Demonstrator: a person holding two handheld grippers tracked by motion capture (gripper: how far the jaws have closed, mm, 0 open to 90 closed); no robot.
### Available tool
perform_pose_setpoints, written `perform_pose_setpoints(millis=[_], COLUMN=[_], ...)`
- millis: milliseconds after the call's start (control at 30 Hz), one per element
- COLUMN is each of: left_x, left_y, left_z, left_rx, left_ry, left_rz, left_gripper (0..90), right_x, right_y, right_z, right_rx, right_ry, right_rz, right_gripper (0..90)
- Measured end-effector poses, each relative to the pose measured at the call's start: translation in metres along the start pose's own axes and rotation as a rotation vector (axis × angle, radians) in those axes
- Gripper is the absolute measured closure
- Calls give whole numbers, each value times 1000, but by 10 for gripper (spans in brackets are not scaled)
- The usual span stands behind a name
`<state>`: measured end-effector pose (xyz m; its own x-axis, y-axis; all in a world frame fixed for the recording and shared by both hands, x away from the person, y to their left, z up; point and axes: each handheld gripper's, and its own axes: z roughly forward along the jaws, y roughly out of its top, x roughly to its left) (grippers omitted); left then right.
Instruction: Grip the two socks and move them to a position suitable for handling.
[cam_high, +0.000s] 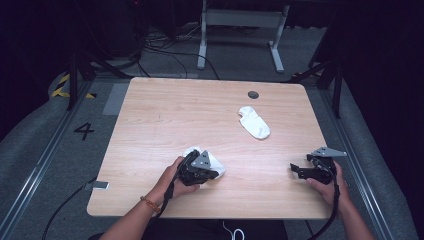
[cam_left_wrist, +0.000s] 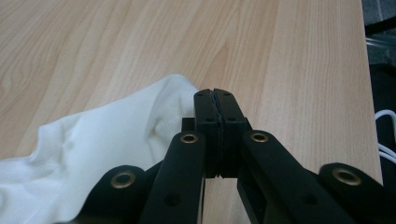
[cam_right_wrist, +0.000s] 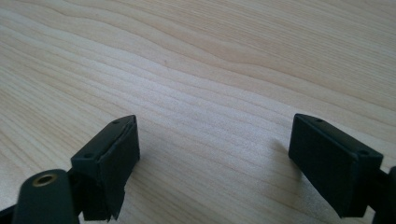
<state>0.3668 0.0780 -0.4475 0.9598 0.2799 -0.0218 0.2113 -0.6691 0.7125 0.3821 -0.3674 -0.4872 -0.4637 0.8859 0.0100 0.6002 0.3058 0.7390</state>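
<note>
A crumpled white sock (cam_high: 216, 162) lies on the wooden table (cam_high: 165, 115) near its front edge. My left gripper (cam_high: 216, 175) rests on the table at this sock, jaws pressed together. In the left gripper view the sock (cam_left_wrist: 102, 140) bunches against the left side of the shut left gripper (cam_left_wrist: 215, 93), and no cloth shows between the pads. A second white sock (cam_high: 254, 123) lies flat farther back, right of centre. At the front right my right gripper (cam_high: 296, 170) sits low over bare wood; the right gripper (cam_right_wrist: 215, 128) stands open with nothing between its fingers.
A round dark cable hole (cam_high: 253, 94) sits near the table's far edge. The table's right edge (cam_left_wrist: 366, 70) runs close beside the left jaws, with white cable (cam_left_wrist: 385, 135) below it. Grey floor and metal frame legs (cam_high: 202, 40) surround the table.
</note>
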Motion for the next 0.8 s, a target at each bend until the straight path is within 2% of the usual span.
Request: perform_pose_setpoints(millis=[67,200,300,367,500,600,767,800], left_x=[3,7,10,11,8,5,-3,-5], left_y=[-2,-8,-13,-16,-14,-13,-12,-12], left_z=[-2,4,11,13,15,17,17,17], left_rx=[7,71,123,112,112,113,123,126], left_ry=[9,23,19,-1,-24,-64,-92,-124], left_rz=[-16,-21,-30,-51,-40,-24,3,18], left_gripper=[895,894,895,893,895,893,865,859], right_x=[0,0,0,0,0,0,0,0], right_y=[0,0,0,0,0,0,0,0], right_z=[0,0,0,0,0,0,0,0], right_rx=[2,2,2,2,2,2,2,2], right_ry=[0,0,1,1,5,5,7,7], right_rz=[-4,-4,-4,-5,-5,-6,-7,-7], right_gripper=[170,169,170,170,169,169,170,170])
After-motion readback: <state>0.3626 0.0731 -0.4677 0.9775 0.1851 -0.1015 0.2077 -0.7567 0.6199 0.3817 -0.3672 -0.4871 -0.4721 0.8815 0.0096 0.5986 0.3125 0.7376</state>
